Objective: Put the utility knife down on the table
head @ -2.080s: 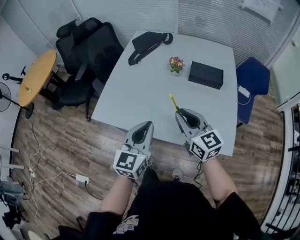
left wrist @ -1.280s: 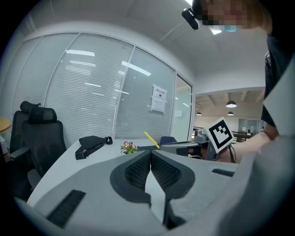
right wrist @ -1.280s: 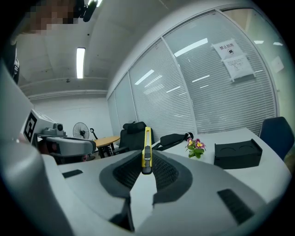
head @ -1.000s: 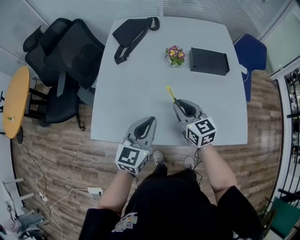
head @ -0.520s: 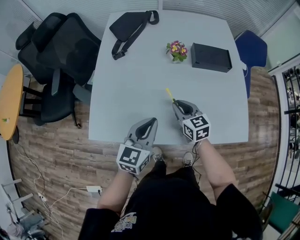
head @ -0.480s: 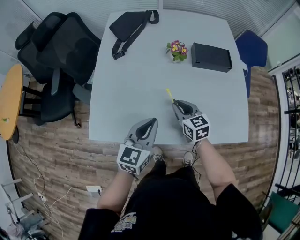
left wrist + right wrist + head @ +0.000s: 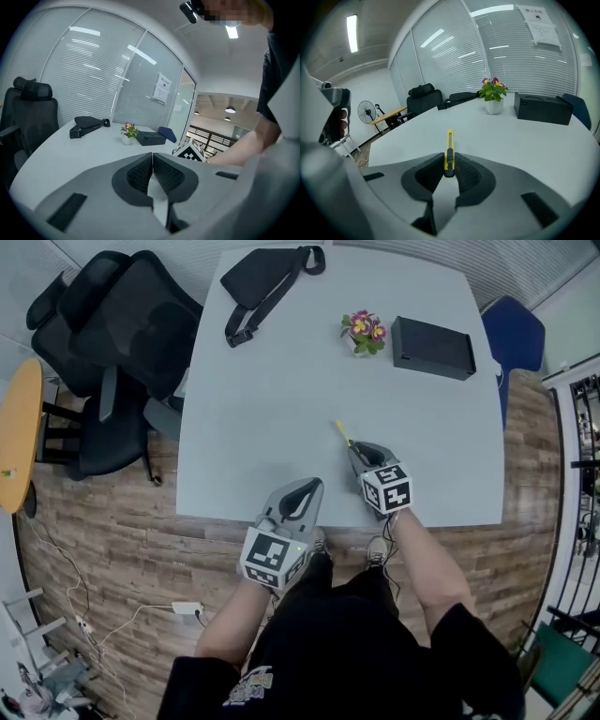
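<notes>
A slim yellow utility knife [image 7: 449,149] with a black slider sticks forward out of my right gripper [image 7: 449,165], whose jaws are shut on its rear end. In the head view the knife [image 7: 342,433] points up and left over the white table [image 7: 281,381], just ahead of the right gripper [image 7: 357,450], which hangs low over the table's near right part. My left gripper [image 7: 306,491] is shut with nothing in it, near the table's front edge. In the left gripper view its pads [image 7: 153,165] meet.
A black belt bag [image 7: 262,276] lies at the far left of the table. A small potted flower [image 7: 365,331] and a black box [image 7: 432,347] stand at the far right. Black office chairs [image 7: 112,324] stand left of the table and a blue chair [image 7: 516,334] at the right.
The right gripper has sunk toward the table with the knife and tipped further down. The left gripper has also come lower. The head camera has shifted a little.
</notes>
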